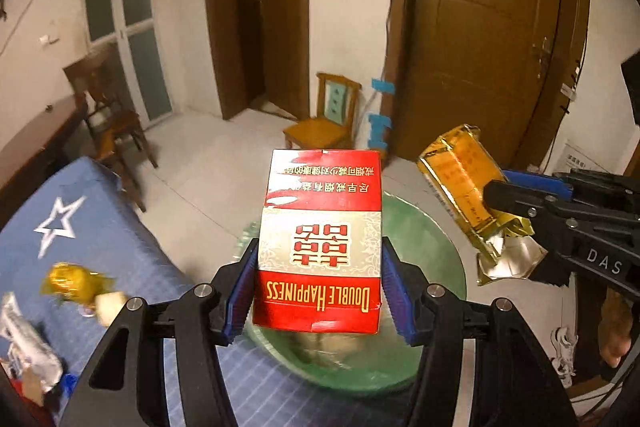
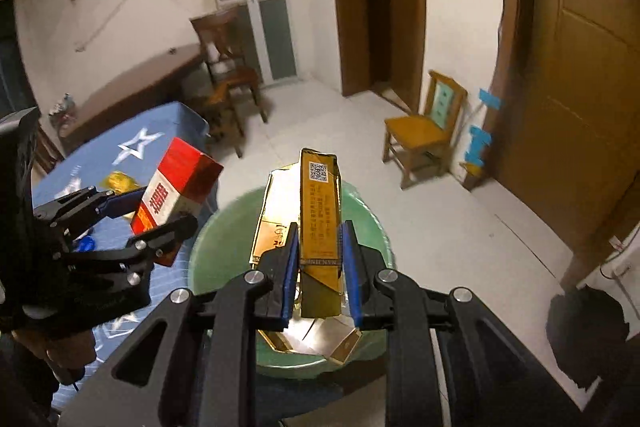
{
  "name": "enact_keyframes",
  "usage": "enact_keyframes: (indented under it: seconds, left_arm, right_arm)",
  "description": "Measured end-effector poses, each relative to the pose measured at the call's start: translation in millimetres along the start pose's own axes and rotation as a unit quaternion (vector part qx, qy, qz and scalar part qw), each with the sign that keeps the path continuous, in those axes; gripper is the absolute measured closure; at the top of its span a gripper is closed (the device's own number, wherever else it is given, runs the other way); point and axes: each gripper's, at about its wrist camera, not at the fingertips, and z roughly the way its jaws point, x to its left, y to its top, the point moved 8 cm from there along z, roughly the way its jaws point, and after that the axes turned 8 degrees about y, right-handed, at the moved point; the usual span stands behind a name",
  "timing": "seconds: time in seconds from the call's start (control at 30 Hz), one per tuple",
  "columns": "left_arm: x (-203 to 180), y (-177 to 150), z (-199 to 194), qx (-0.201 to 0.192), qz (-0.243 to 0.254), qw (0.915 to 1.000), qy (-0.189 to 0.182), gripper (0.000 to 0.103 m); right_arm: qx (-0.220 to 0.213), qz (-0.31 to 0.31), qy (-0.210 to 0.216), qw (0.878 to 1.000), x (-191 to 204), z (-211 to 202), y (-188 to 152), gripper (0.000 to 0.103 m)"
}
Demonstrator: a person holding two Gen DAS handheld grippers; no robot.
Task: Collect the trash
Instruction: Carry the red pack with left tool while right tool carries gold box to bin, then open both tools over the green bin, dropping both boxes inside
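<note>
Step in hand: both claws hold trash above the green bin [image 1: 420, 239], so by my reading the drop is next.
Left claw [image 1: 318, 291]: clamped on the red cigarette box [image 1: 320, 239] by its two narrow sides; the box stands upright between the blue pads [image 1: 242, 297], its printed face toward the camera.
Right claw [image 2: 319, 263]: closed tight on the gold wrapper [image 2: 320, 211], a flattened, torn gold pack whose loose foil end hangs down behind the pads.
Where the trash is: both pieces hang in the air over the bin's mouth, the red box toward the side nearer the bed and the gold wrapper more central in the right wrist view.
Doing it well: bring each piece fully inside the rim before letting go; the red box sits close to the bin's edge, so it likely needs shifting inward. The wrapper is light and crumpled, so it may cling to a pad or flutter aside; a low release would help.
Hand pose: both claws tilt downward toward the bin, side by side, near but not touching.
Left to collect: a gold candy wrapper [image 1: 72, 281] and a silver packet [image 1: 28, 347] lie on the blue bed [image 1: 120, 227].
</note>
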Motion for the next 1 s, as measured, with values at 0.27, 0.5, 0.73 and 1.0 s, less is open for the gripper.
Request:
enact_keyframes:
  seconds: [0.27, 0.5, 0.73, 1.0]
  left_arm:
    - [-9.4, -3.1, 50.8, 0.031, 0.008, 0.9995, 0.004, 0.044]
    - [-8.0, -12.1, 66.7, 0.043, 0.010, 0.9990, 0.007, 0.044]
    - [-3.8, -18.3, 74.3, 0.052, 0.002, 0.9985, 0.018, 0.044]
    - [-3.1, -21.2, 79.8, 0.053, 0.004, 0.9984, 0.020, 0.044]
  right_arm:
    - [0.034, -0.003, -0.010, 0.999, -13.7, 21.3, -12.1, 0.084]
    - [0.050, -0.001, -0.009, 0.999, -22.2, 31.9, -6.4, 0.084]
    - [0.077, -0.003, -0.005, 0.997, -21.2, 48.7, -0.1, 0.084]
    - [0.088, -0.001, -0.002, 0.996, -22.4, 57.1, -2.5, 0.082]
